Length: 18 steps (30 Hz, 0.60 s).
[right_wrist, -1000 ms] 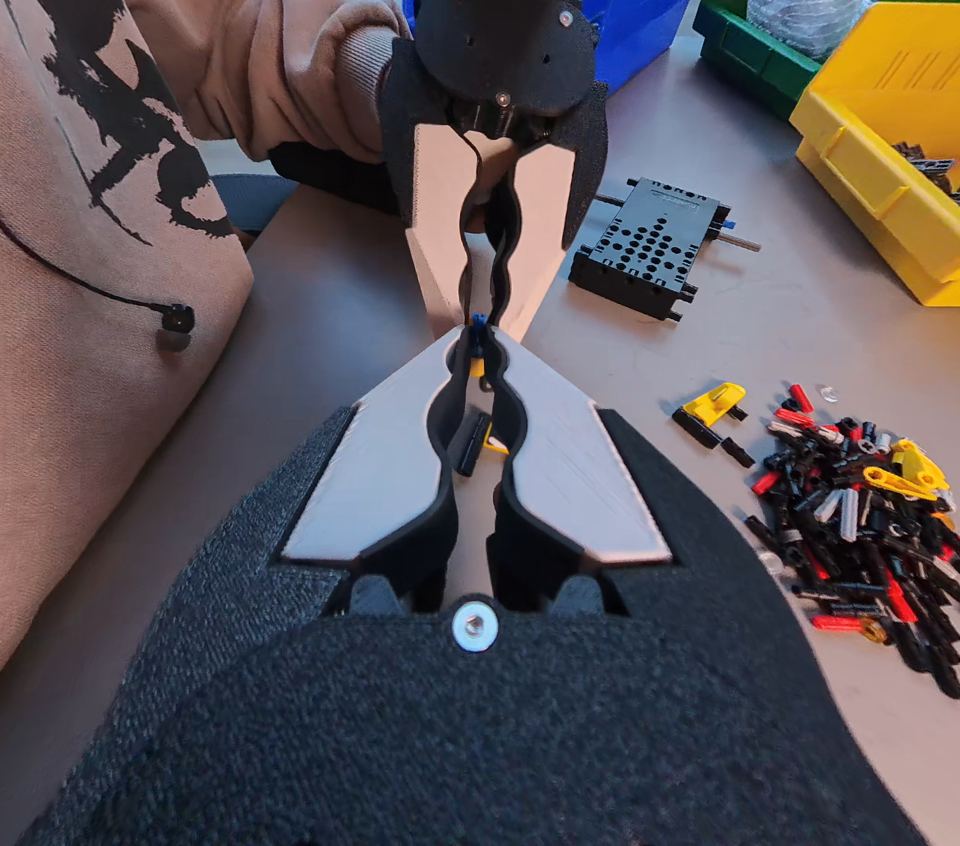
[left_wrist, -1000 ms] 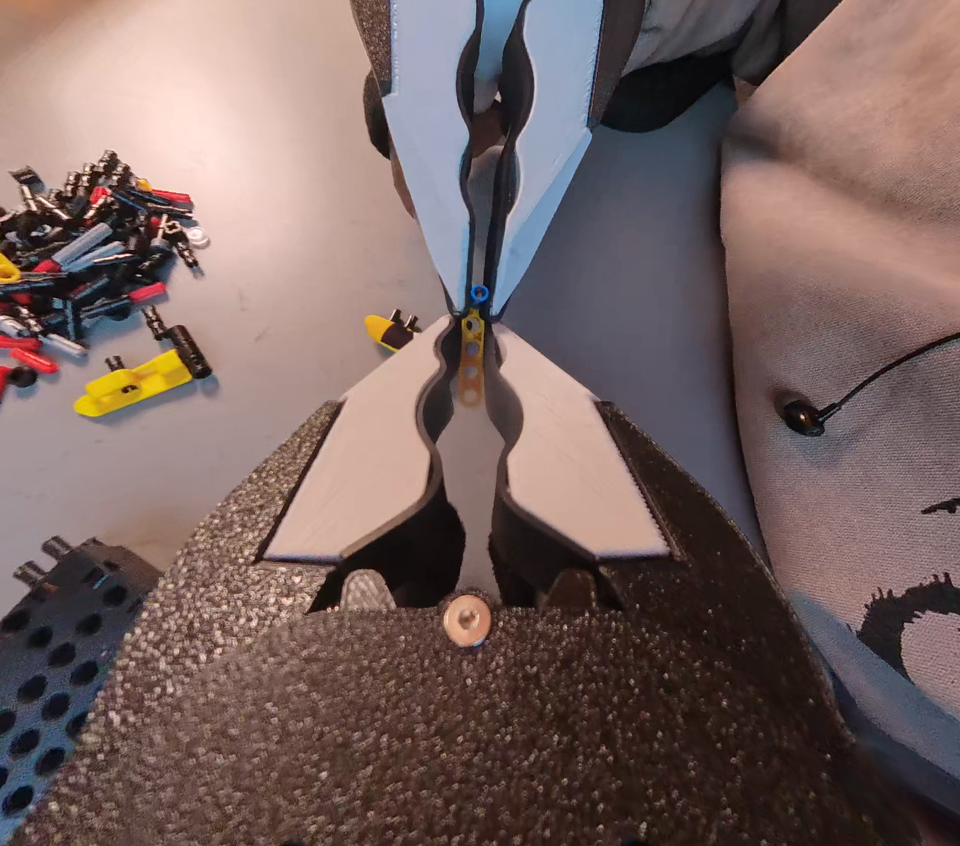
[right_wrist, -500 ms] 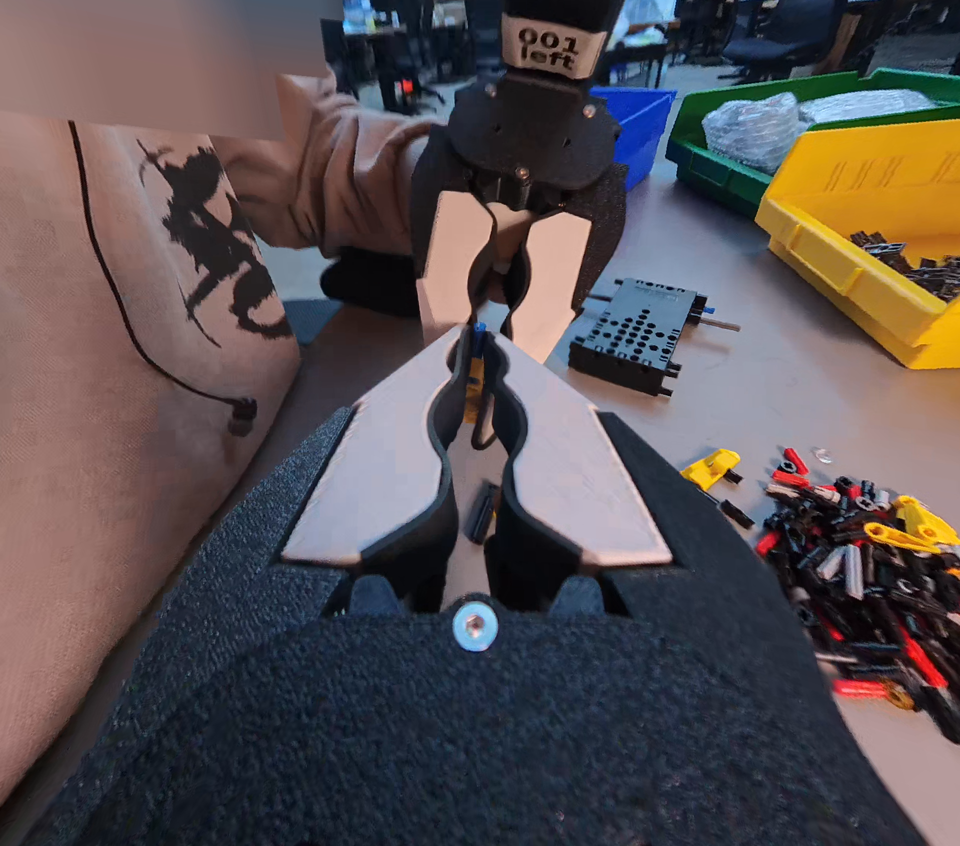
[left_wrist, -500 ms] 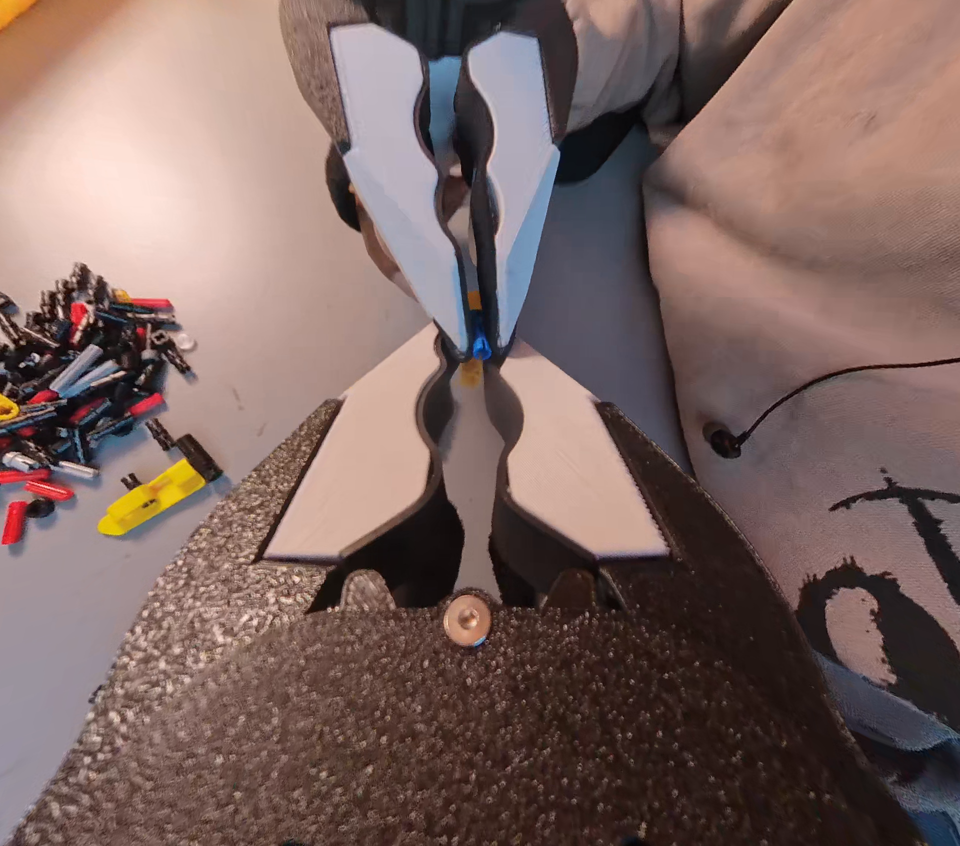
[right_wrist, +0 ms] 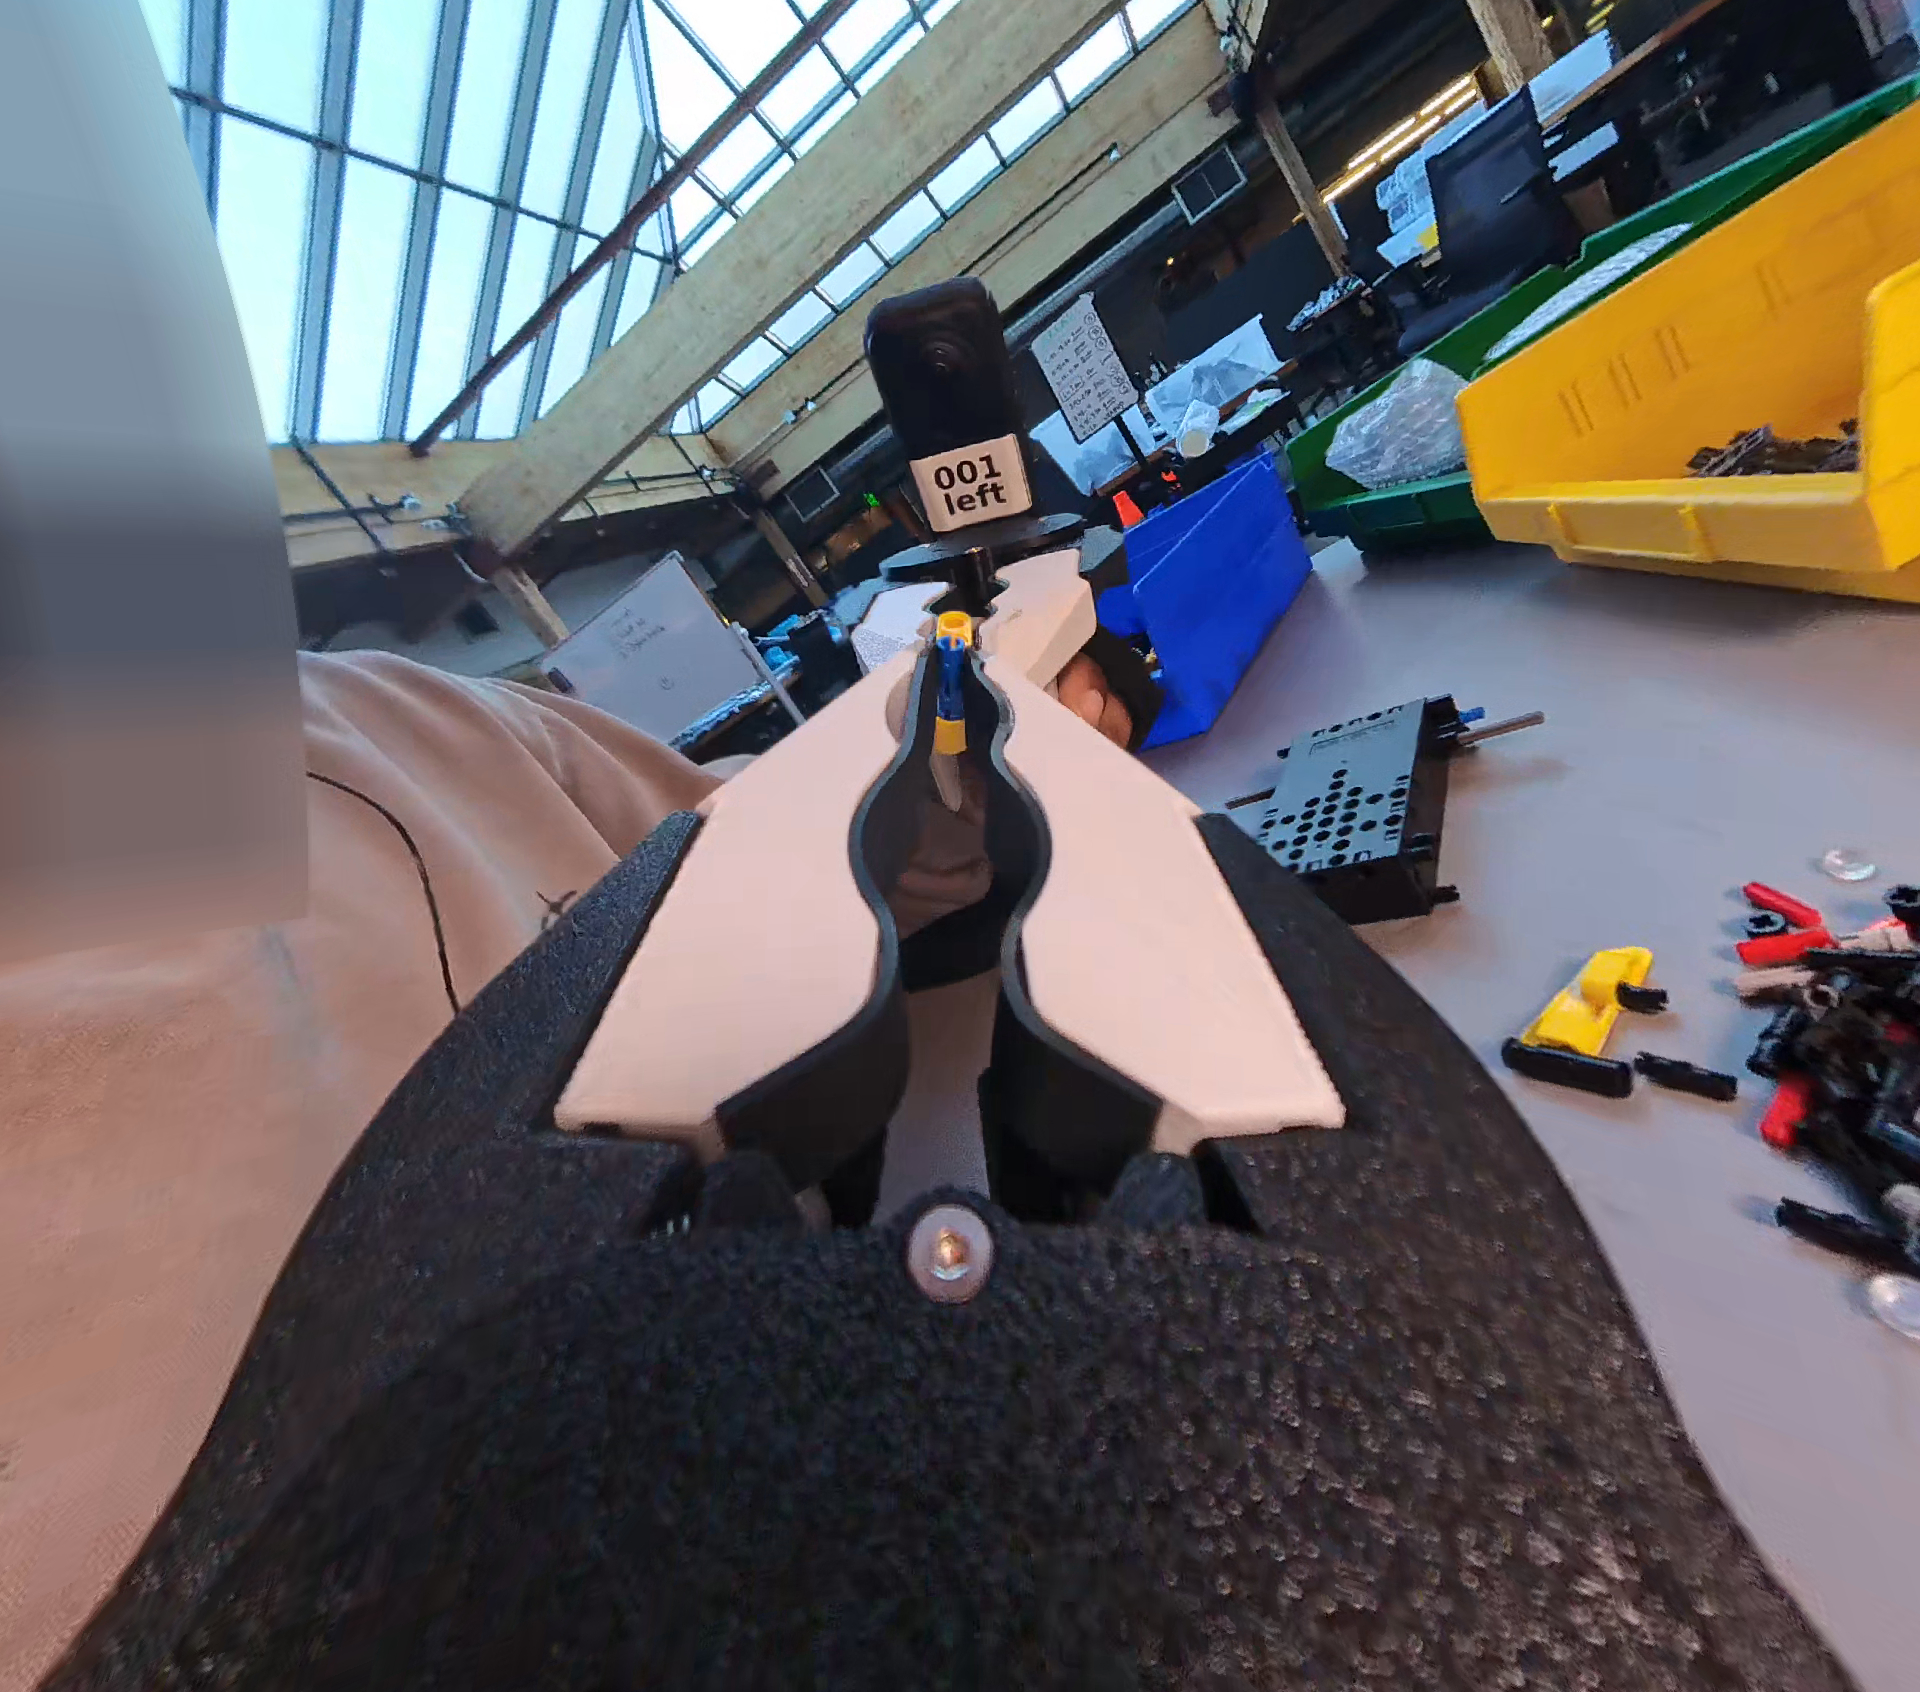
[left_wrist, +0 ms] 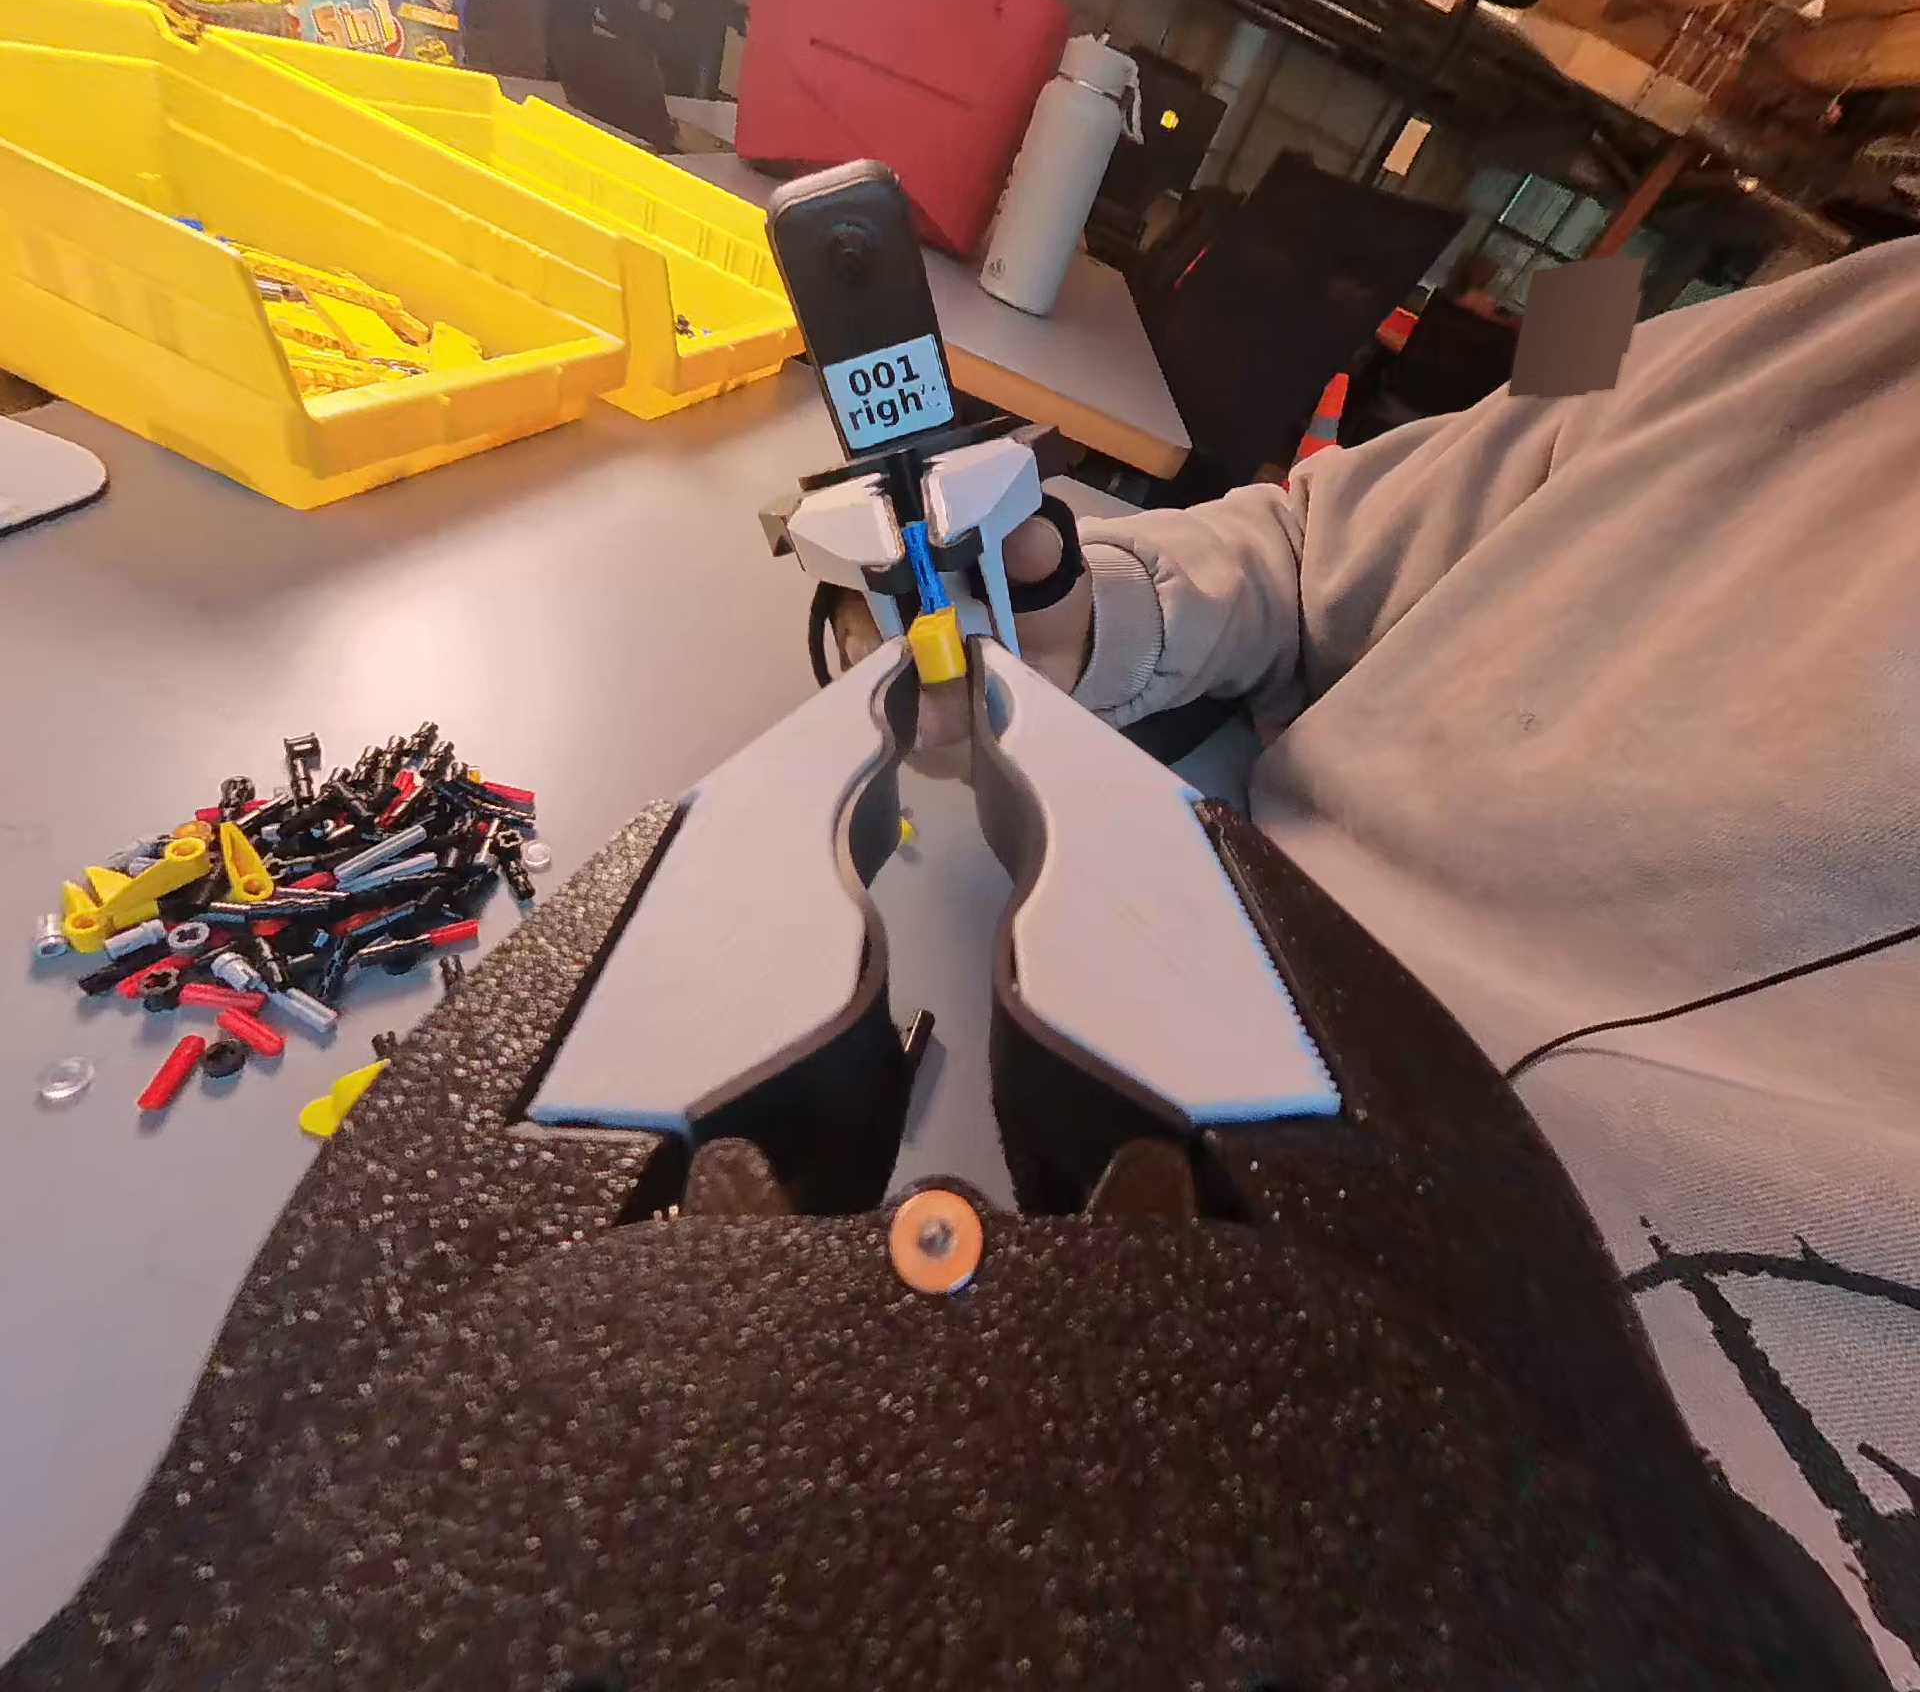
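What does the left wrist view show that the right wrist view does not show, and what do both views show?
Only the left wrist view shows the red bag, the white bottle and the right gripper, shut on the blue pin.

Only the right wrist view shows the black perforated block, the blue bin, the green bin and the left gripper.

Both show the yellow beam pinched between facing grippers, the parts pile and yellow bins.

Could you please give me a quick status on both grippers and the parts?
Left gripper shut on yellow beam. Right gripper shut on blue pin, tip to tip. Loose parts pile off to the side.
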{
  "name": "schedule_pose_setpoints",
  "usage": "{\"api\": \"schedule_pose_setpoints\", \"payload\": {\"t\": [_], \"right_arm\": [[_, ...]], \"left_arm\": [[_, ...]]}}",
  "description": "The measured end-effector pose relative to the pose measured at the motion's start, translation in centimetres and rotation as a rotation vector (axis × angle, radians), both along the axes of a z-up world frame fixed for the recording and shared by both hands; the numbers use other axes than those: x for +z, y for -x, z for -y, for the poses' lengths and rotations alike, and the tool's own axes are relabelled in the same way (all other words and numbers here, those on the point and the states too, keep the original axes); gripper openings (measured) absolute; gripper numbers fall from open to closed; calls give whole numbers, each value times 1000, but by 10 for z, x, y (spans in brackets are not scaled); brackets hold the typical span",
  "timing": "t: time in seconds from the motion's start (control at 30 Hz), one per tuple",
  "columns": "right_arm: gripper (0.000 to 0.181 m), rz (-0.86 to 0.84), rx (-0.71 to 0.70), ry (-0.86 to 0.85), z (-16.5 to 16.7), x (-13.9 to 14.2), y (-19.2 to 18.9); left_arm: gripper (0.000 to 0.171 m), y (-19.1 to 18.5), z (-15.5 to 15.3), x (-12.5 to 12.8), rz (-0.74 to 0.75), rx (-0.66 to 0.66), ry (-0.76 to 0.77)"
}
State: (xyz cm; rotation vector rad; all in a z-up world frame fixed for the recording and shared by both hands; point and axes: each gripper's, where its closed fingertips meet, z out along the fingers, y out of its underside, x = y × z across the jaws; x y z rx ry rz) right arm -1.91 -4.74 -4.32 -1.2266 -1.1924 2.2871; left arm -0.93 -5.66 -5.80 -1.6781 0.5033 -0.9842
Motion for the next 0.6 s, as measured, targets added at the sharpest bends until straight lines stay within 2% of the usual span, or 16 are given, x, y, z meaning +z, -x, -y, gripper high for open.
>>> {"api": "schedule_pose_setpoints", "payload": {"t": [0.2, 0.5, 0.6], "right_arm": [[2, 11, -29, 9, -3, -6, 4], [3, 12, -92, -88, 1, -6, 8], [3, 14, -97, -152, 8, -7, 8]], "left_arm": [[7, 7, -4, 2, 143, 21, 25], [6, 4, -6, 0, 78, 54, -36], [6, -2, -2, -4, -10, 31, -51]]}}
